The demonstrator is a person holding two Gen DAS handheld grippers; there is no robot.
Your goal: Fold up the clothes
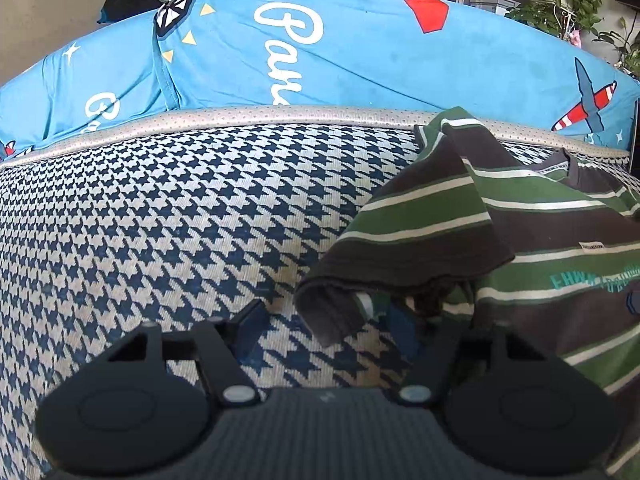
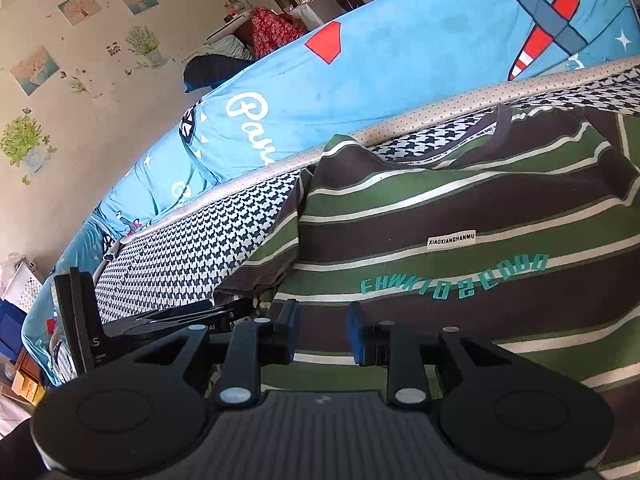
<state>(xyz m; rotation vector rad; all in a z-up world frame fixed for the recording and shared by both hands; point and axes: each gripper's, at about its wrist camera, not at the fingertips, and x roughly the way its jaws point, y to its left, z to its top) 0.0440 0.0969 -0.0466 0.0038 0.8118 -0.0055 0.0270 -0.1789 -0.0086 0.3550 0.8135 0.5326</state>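
Item: green, dark-brown & white striped cotton tee shirt (image 2: 460,200), teal lettering & small white label on chest. Loc.: spread flat, front up, on navy/white houndstooth woven mat (image 1: 160,220) over the bed; neckline toward the blue printed quilt (image 1: 320,52) along the far edge. One sleeve (image 1: 400,232) folded in over the body, its cuff draped just ahead of the left claw.

Handling (est.): light, limp, no stiffness; sags & bunches if lifted by one point. Not fragile, not slippery; mat weave likely gives some drag. Best hold: pinch at hems, seams or shoulder, two corners at once, w/ a thin bite of cloth.

Left claw (image 1: 336,320): approx. half open; sleeve cuff hangs between the jaws, right pad partly hidden under it, no firm pinch visible.

Right claw (image 2: 323,330): narrow gap, nothing between pads; sits low over the tee's lower body, contact w/ cloth can't be told.
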